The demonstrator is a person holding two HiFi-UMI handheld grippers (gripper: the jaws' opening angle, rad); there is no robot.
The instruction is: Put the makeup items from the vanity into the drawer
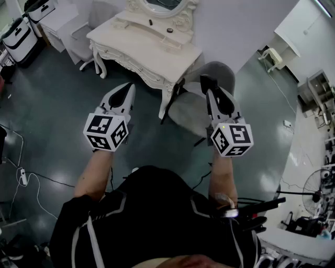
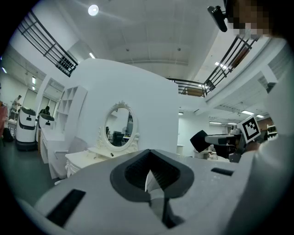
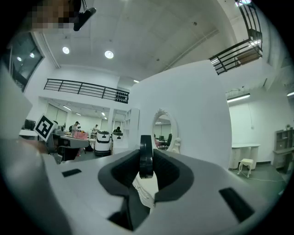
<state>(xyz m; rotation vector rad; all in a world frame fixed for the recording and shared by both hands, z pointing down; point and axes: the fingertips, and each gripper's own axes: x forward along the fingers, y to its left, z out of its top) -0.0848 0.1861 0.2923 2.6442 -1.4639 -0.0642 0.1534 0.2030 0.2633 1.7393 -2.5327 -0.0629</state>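
Note:
The white vanity [image 1: 137, 46] with an oval mirror [image 1: 159, 4] stands ahead across the dark floor. On its top lie a small black stick [image 1: 151, 22] and a black round item [image 1: 169, 30]. Both grippers are held up in the air, well short of it. My right gripper [image 1: 208, 84] is shut on a black round compact [image 3: 146, 155], which stands on edge between the pads. My left gripper [image 1: 127, 90] is shut with nothing in it. The vanity [image 2: 85, 158] and its mirror [image 2: 118, 126] show beyond the left jaws [image 2: 148, 172].
A grey chair [image 1: 201, 104] stands at the vanity's right corner, under the right gripper. White carts [image 1: 20, 36] are at far left, and cables with a power strip [image 1: 23, 178] lie on the floor at left. A white counter [image 1: 309, 157] runs along the right, with a small stool [image 1: 269, 55] beyond.

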